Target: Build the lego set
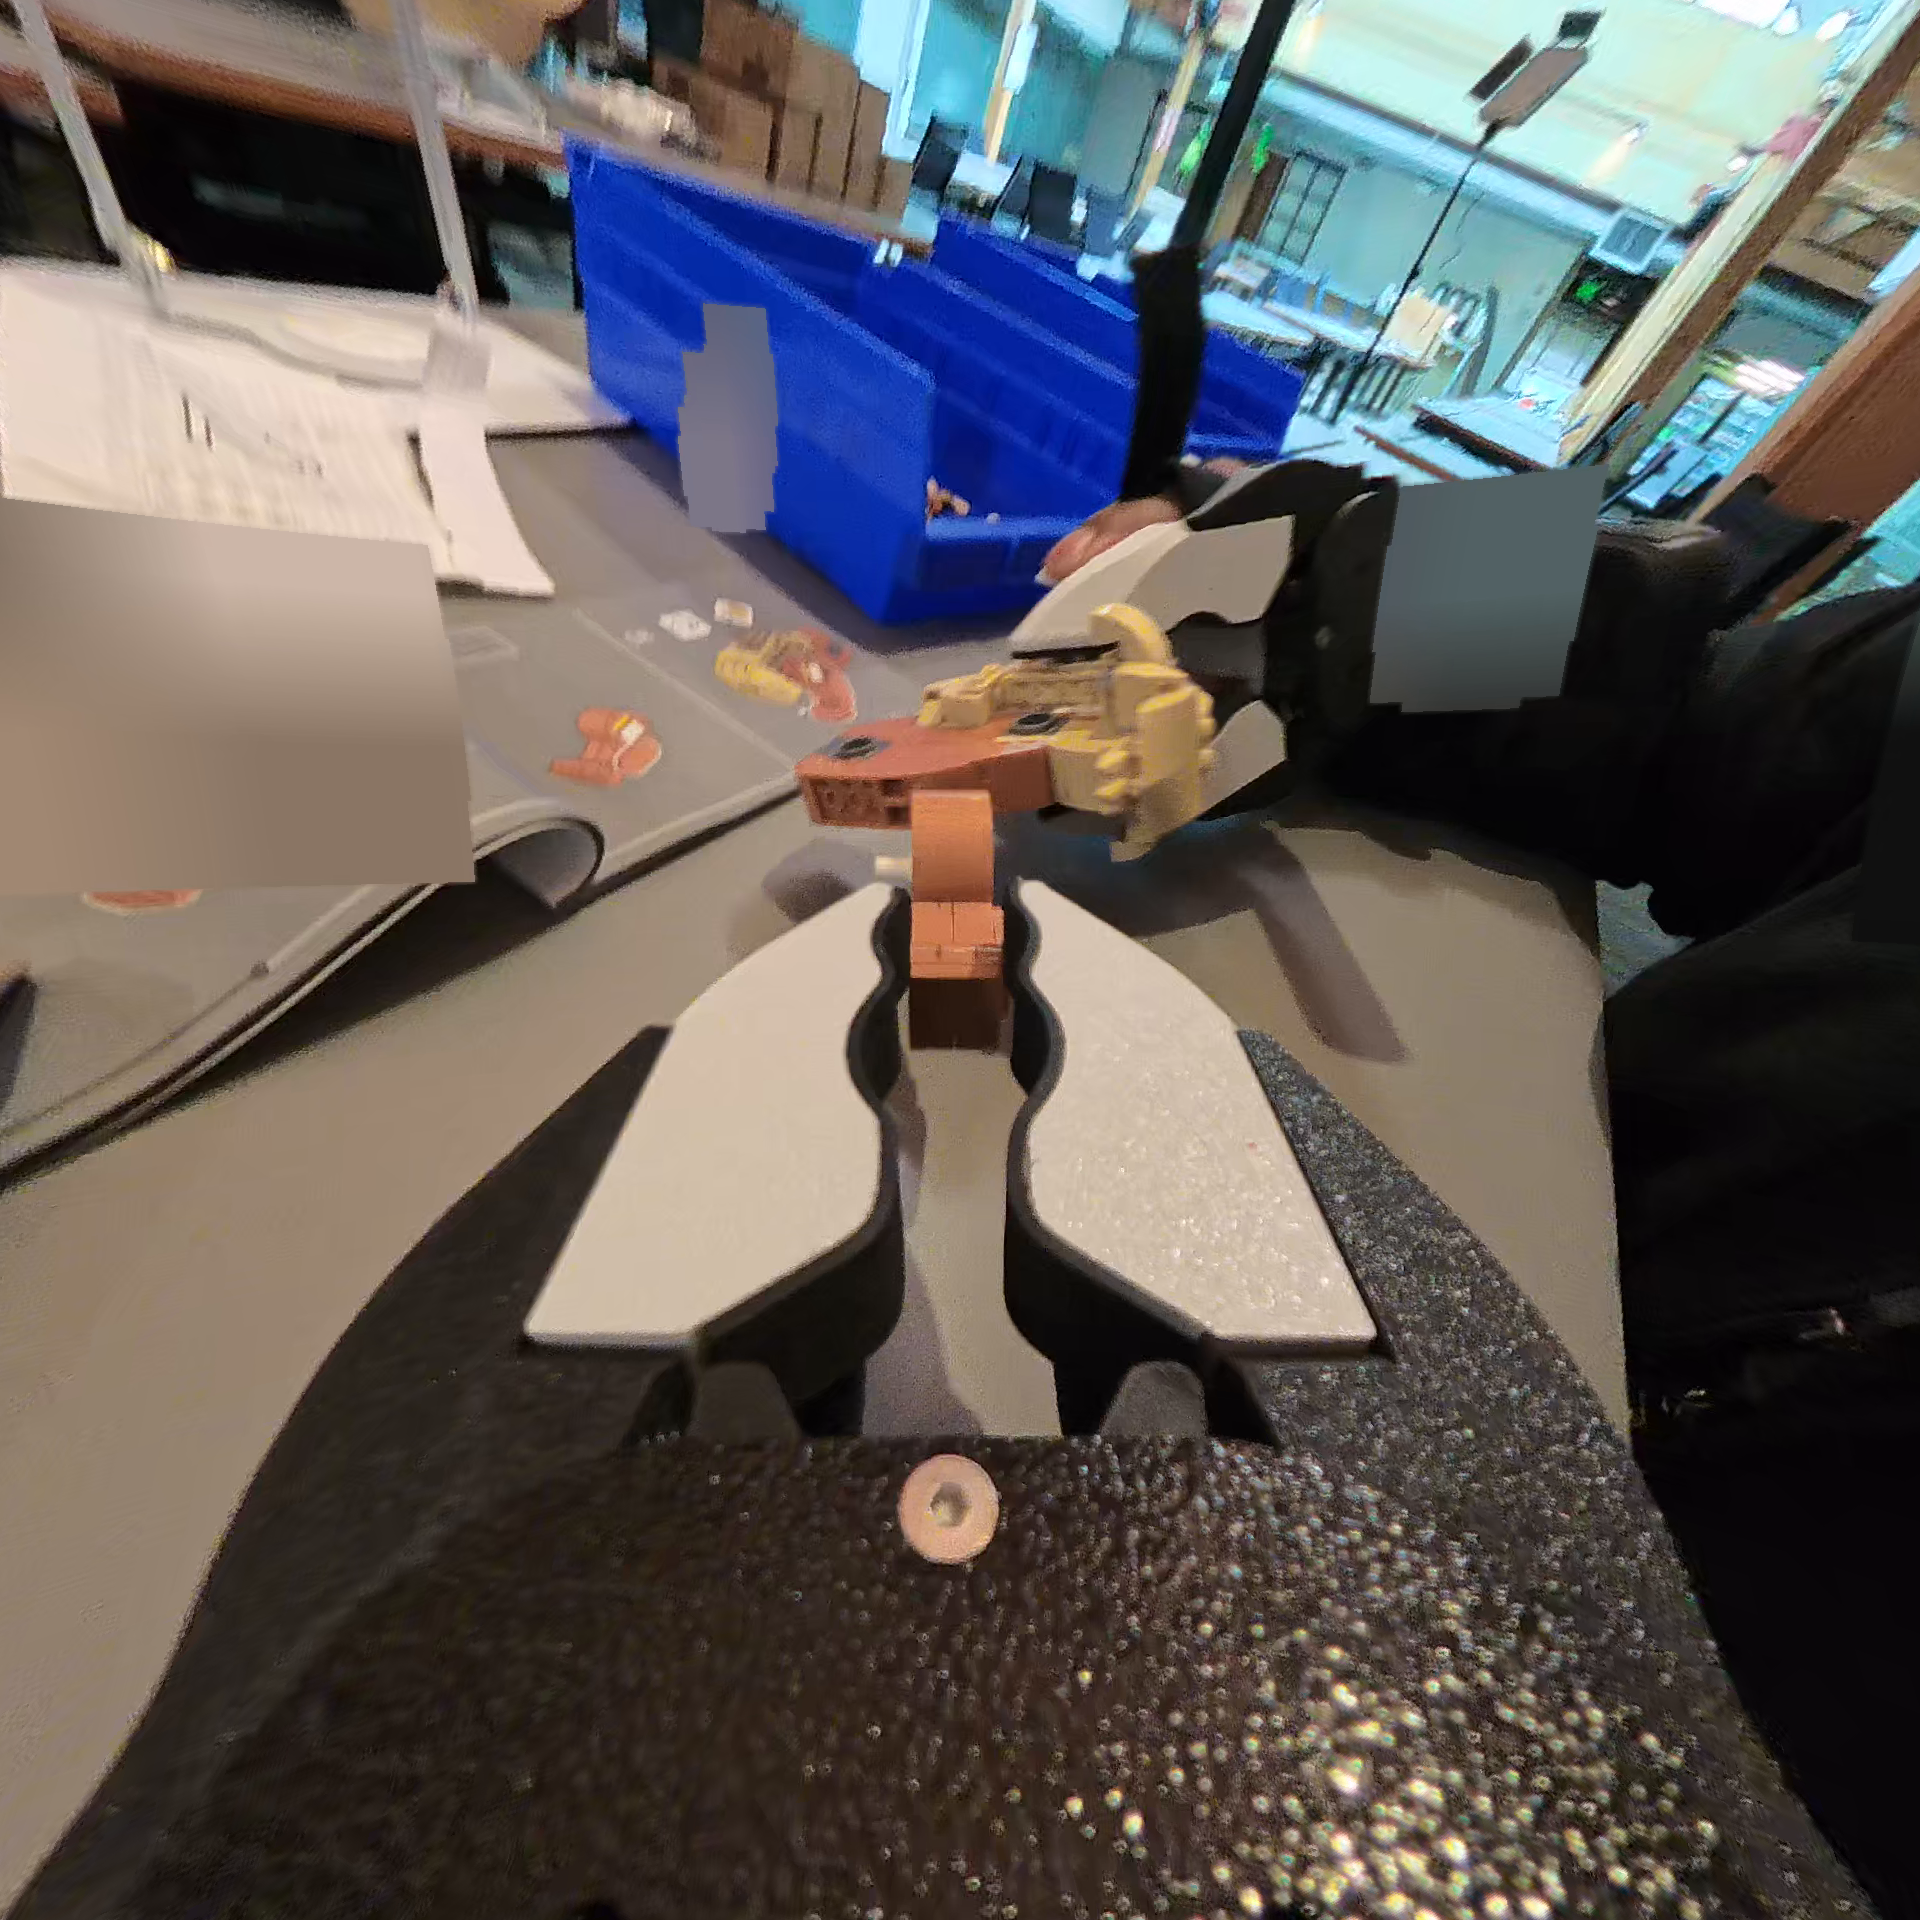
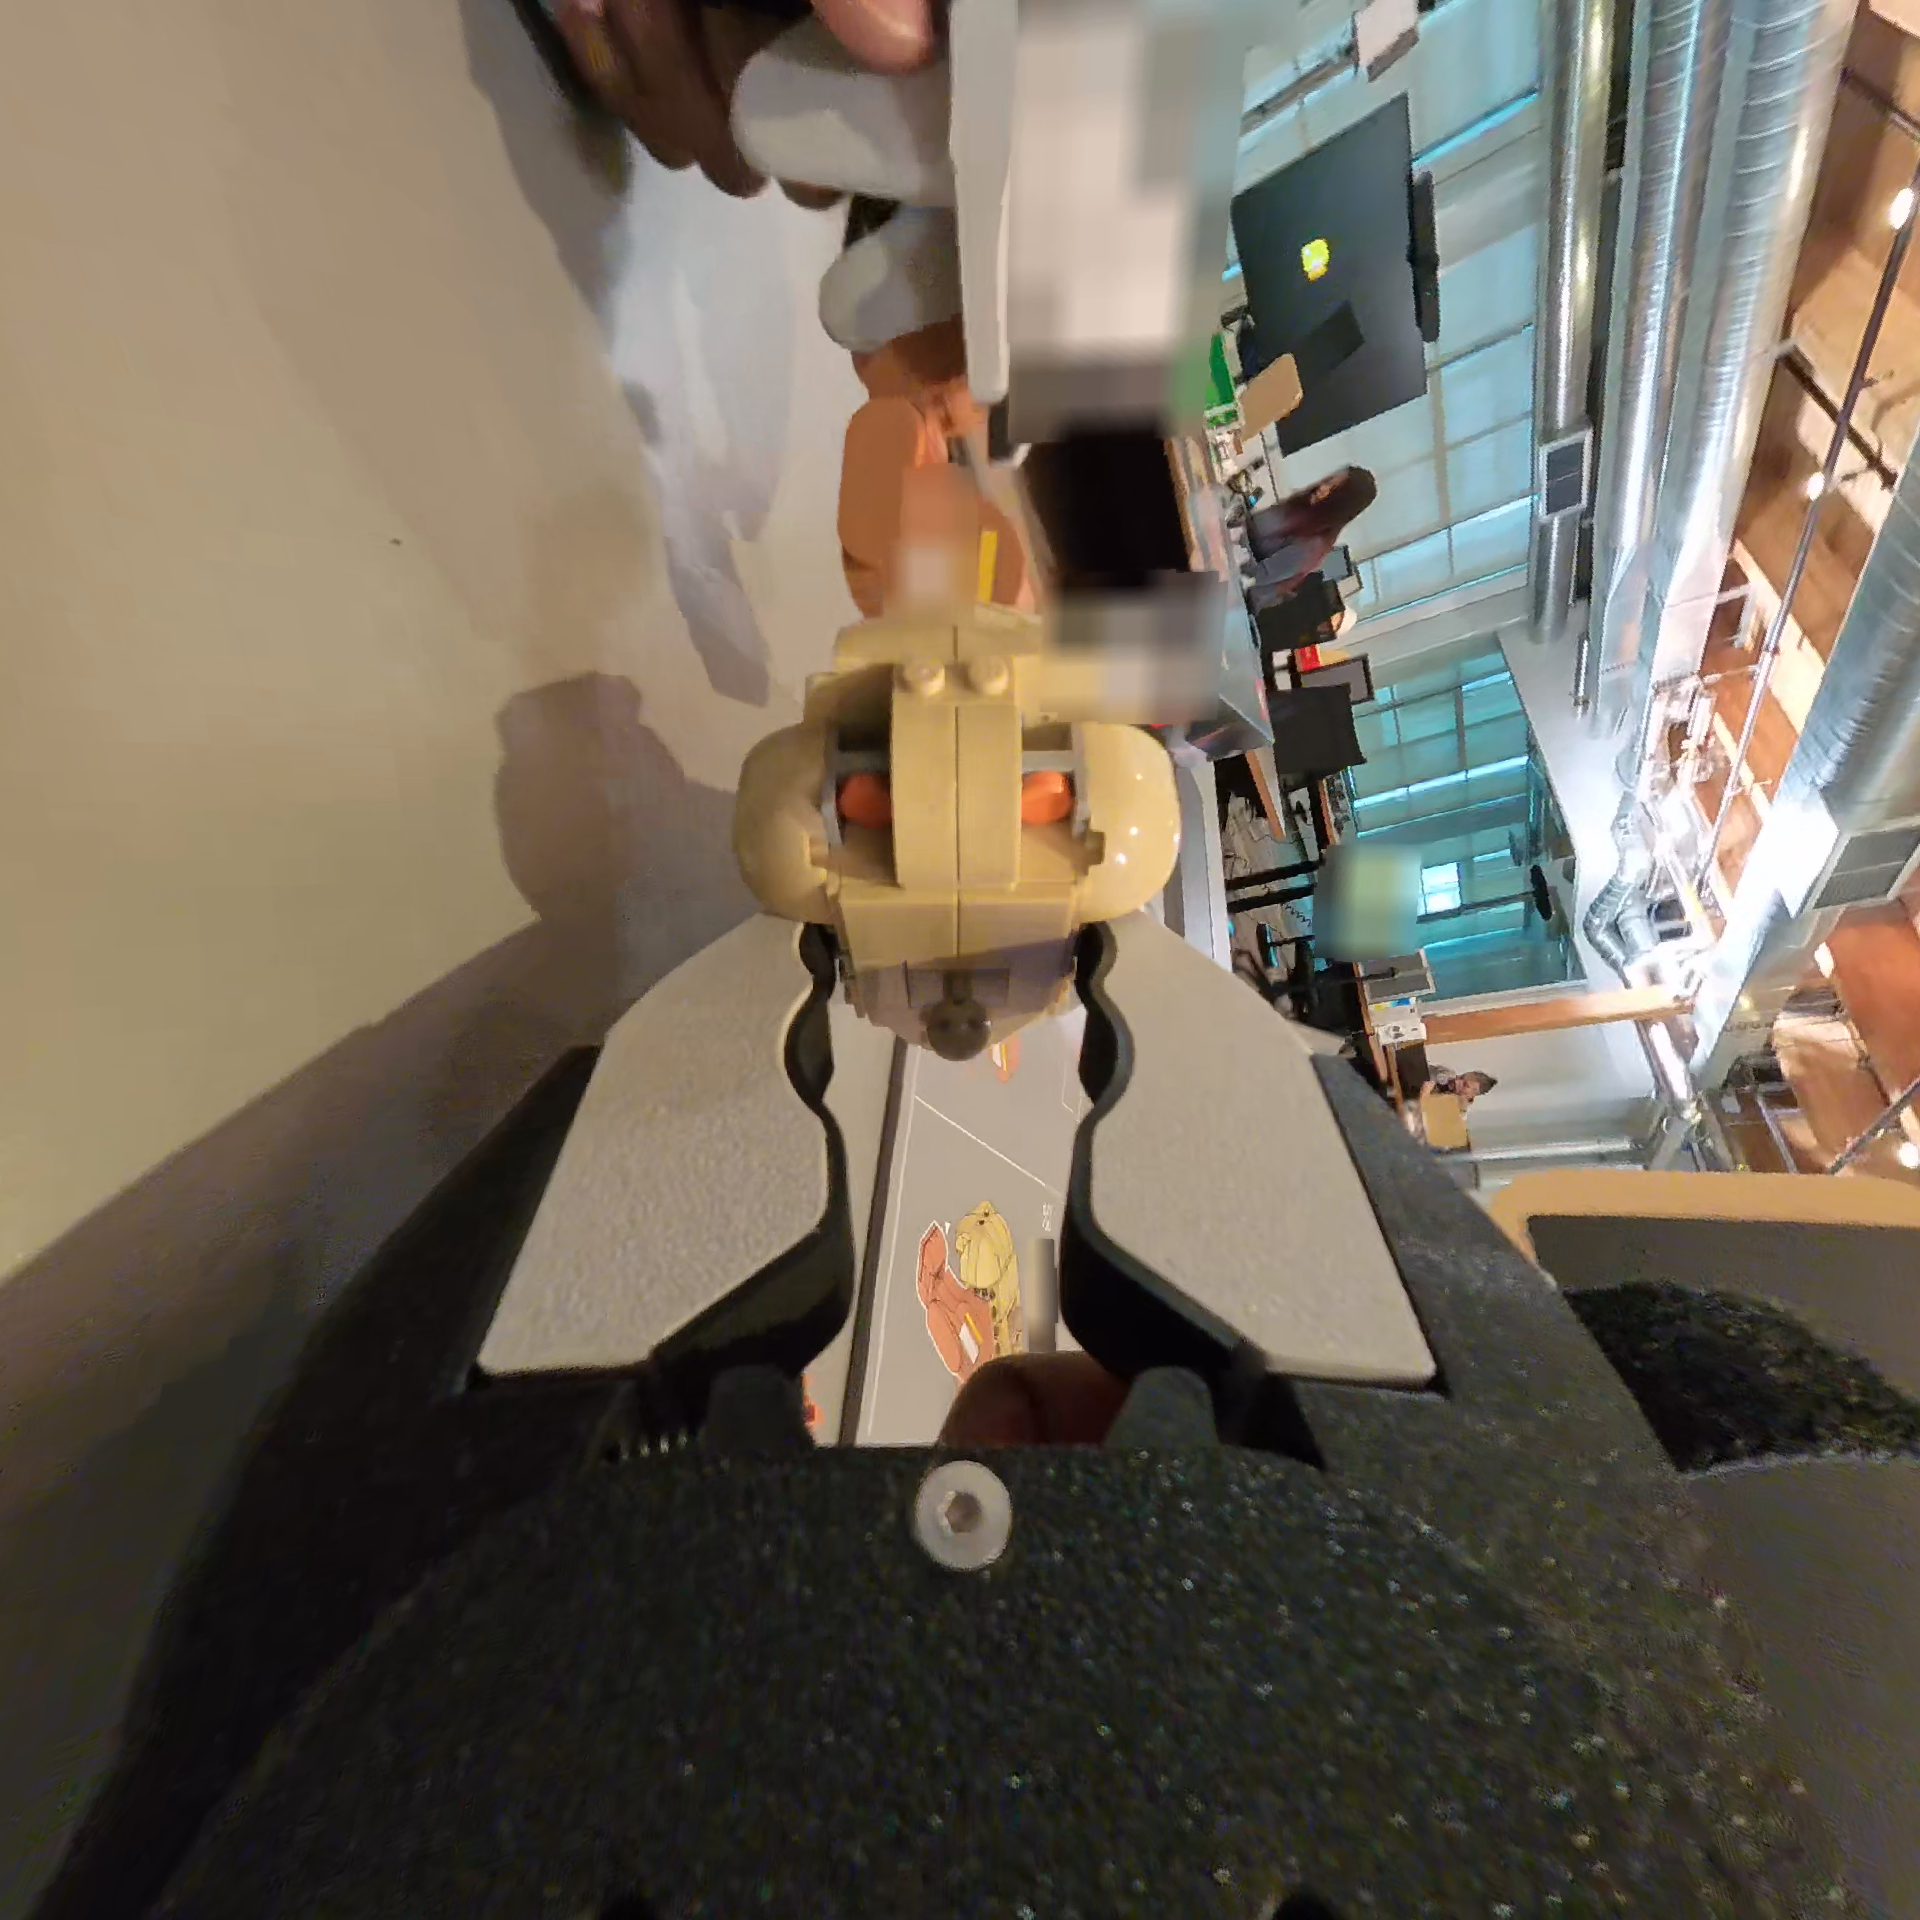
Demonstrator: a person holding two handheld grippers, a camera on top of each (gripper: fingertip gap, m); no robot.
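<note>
Looking along my left gripper [image 1: 956,971], I see its fingers [image 1: 1049,966] squeezing a small brown toy-brick piece [image 1: 954,940] with a curved top. It sits just under the flat brown plate [image 1: 894,769] of a tan and brown toy-brick model [image 1: 1081,717] that my right gripper [image 1: 1195,707] holds above the grey table [image 1: 260,1195]. A blue plastic bin [image 1: 790,395] stands behind.

Looking along my right gripper [image 2: 956,982], its pads press both sides of the tan model [image 2: 956,821]. I think both grips should stay firm and the pieces straight.
</note>
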